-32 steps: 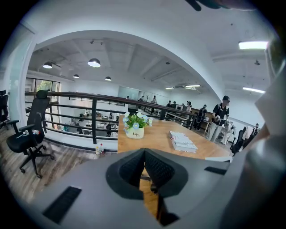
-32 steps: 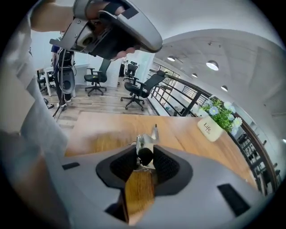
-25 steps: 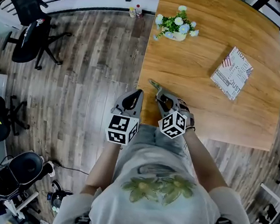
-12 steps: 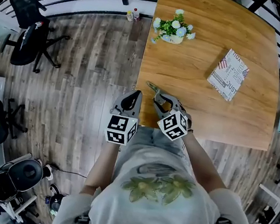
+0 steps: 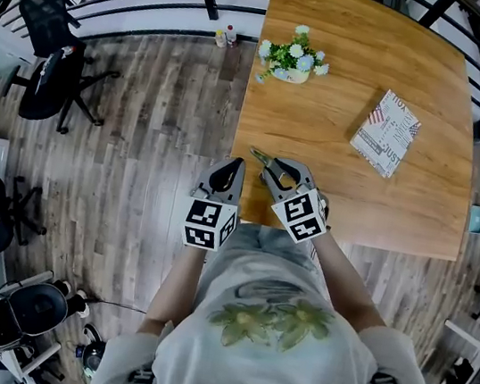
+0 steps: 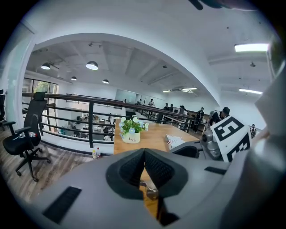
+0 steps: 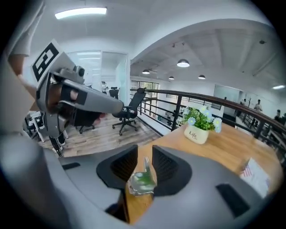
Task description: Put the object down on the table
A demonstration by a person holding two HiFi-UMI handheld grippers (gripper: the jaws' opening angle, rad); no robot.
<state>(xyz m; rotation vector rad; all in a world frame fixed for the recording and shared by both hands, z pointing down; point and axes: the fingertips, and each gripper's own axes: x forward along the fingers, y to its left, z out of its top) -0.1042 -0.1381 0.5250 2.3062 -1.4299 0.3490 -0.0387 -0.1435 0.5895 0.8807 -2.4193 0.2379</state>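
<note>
The small greenish object (image 7: 142, 181) is seen lying on the counter (image 5: 337, 148) near its lower-left edge, between the closing, not yet pressing jaws of the right gripper (image 7: 144, 156), so only withdrawal is judged left; the left gripper (image 6: 144, 154) is seen shut and empty.

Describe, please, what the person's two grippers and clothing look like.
Both the left gripper and the right gripper are grey moulded shells with black ribbed pads. Each carries a white cube printed with black square markers. The person wears a light grey short-sleeved T-shirt with a green leaf print. The right gripper's jaws are closing, with a small clear object between them.
</note>
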